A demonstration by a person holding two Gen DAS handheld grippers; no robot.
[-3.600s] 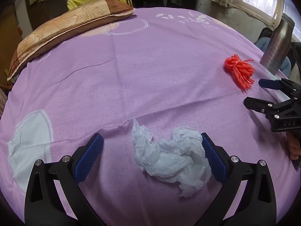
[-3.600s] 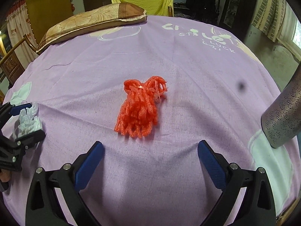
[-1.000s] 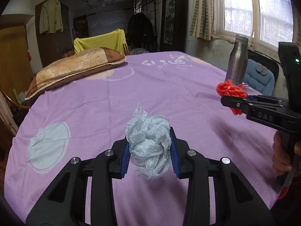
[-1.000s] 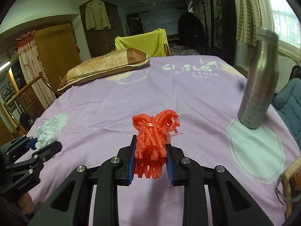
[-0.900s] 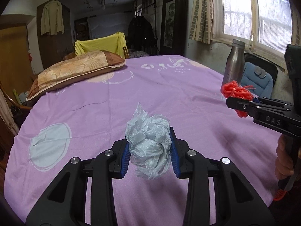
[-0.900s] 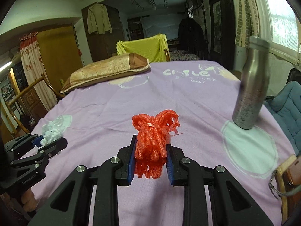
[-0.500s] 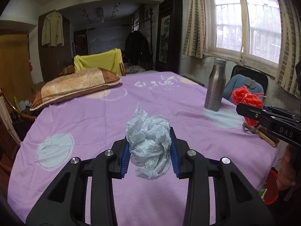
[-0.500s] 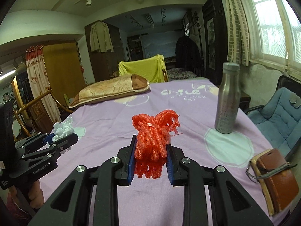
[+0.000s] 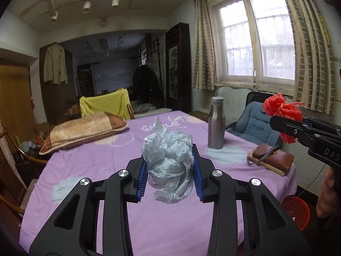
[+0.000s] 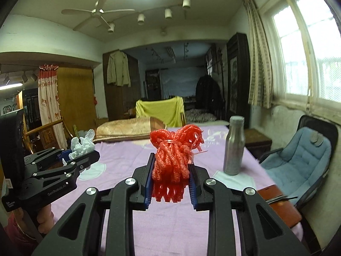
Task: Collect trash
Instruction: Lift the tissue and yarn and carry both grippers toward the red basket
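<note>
Grippers both loaded: left gripper [image 9: 169, 178] is clamped on a crumpled plastic bag [image 9: 168, 164], right gripper [image 10: 170, 182] squeezes a red foam net [image 10: 173, 160], both held up over the purple table [image 9: 174, 224]. Farther right stands a metal bottle [image 9: 216, 123].

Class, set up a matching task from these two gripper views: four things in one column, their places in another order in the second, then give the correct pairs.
Things
1. plastic bag
2. red netting
3. metal bottle
4. brown wallet

Places
A. standing upright on the purple sheet
B. clamped in the right gripper
C. lying flat near the bed's edge
D. clamped in the left gripper

Pairs: 1-D, 2-B, 3-A, 4-C
</note>
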